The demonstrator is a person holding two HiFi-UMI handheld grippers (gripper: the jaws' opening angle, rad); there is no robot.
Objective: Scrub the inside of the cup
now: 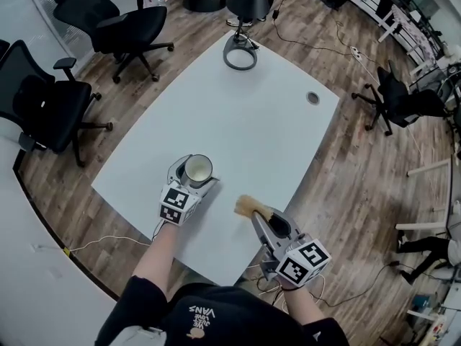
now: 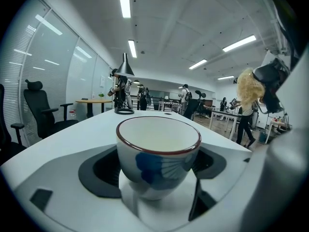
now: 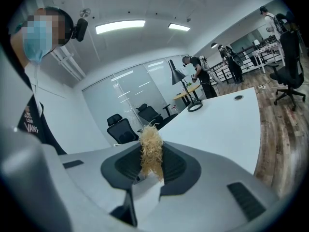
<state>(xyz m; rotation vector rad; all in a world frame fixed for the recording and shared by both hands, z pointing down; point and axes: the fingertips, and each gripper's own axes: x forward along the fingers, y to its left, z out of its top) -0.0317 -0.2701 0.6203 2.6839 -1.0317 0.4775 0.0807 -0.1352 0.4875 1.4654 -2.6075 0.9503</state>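
Observation:
A white cup (image 1: 197, 169) with a dark red rim and a blue pattern (image 2: 158, 153) stands upright between the jaws of my left gripper (image 1: 193, 176), which is shut on it near the table's front edge. Its inside looks bare and pale. My right gripper (image 1: 253, 209) is shut on a tuft of straw-coloured scrubbing fibre (image 1: 250, 206) (image 3: 151, 151), held in the air to the right of the cup and apart from it. That same tuft (image 2: 250, 88) shows at the right in the left gripper view.
The white table (image 1: 252, 128) carries a grey ring-shaped lamp base (image 1: 240, 52) at its far end and a round cable port (image 1: 312, 97) at the right. Black office chairs (image 1: 50, 103) stand left of the table, another chair (image 1: 403, 103) at the right. Cables cross the wooden floor.

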